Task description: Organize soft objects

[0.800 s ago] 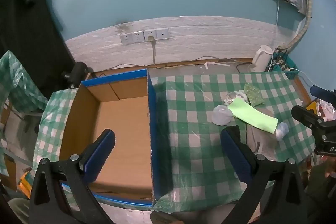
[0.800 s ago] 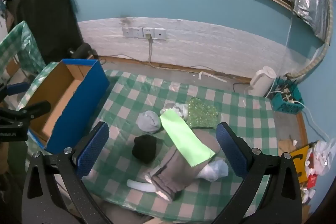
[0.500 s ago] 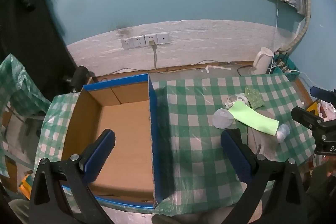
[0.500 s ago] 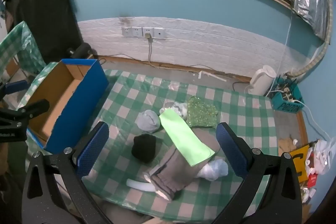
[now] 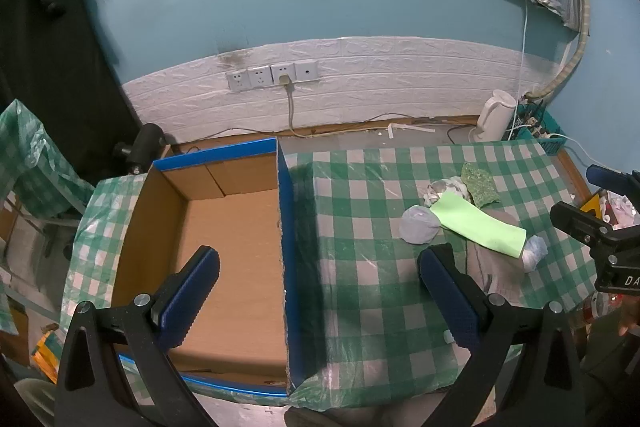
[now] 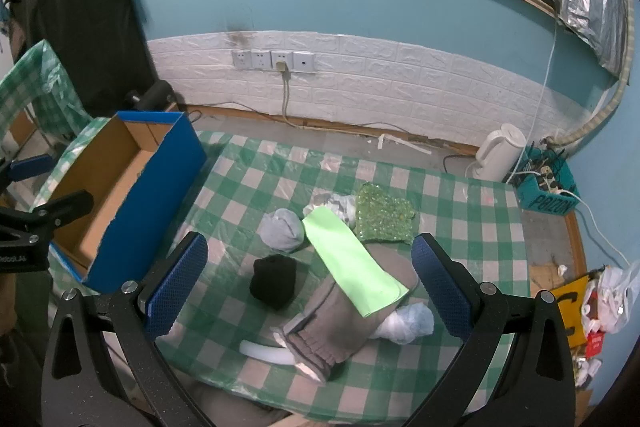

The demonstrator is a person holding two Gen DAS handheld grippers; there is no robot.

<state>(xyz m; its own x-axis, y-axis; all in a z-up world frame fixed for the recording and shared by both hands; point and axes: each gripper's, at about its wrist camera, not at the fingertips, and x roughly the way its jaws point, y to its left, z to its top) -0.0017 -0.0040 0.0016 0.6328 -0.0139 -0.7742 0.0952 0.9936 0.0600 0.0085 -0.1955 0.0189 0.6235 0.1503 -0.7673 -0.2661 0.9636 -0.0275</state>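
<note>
A pile of soft things lies on the green checked table (image 6: 460, 203): a light green cloth (image 6: 352, 263), a grey-brown knit garment (image 6: 332, 323), a black ball of cloth (image 6: 274, 281), a grey sock ball (image 6: 280, 229), a green beaded pad (image 6: 384, 213), a white bundle (image 6: 408, 319). An open cardboard box with blue edges (image 5: 224, 235) stands at the table's left. My left gripper (image 5: 318, 291) is open and empty above the box's right wall. My right gripper (image 6: 308, 279) is open and empty above the pile. The green cloth (image 5: 480, 225) and grey ball (image 5: 418, 225) also show in the left wrist view.
A white kettle (image 6: 500, 151) and a teal basket of cables (image 6: 548, 187) stand on the floor past the table's far right corner. A wall with sockets (image 6: 274, 61) runs behind. A dark coat (image 6: 80, 7) hangs at the left. Bags (image 6: 604, 303) lie on the right.
Both grippers have lifted slightly, so the table and box look a little smaller. The soft things have not moved.
</note>
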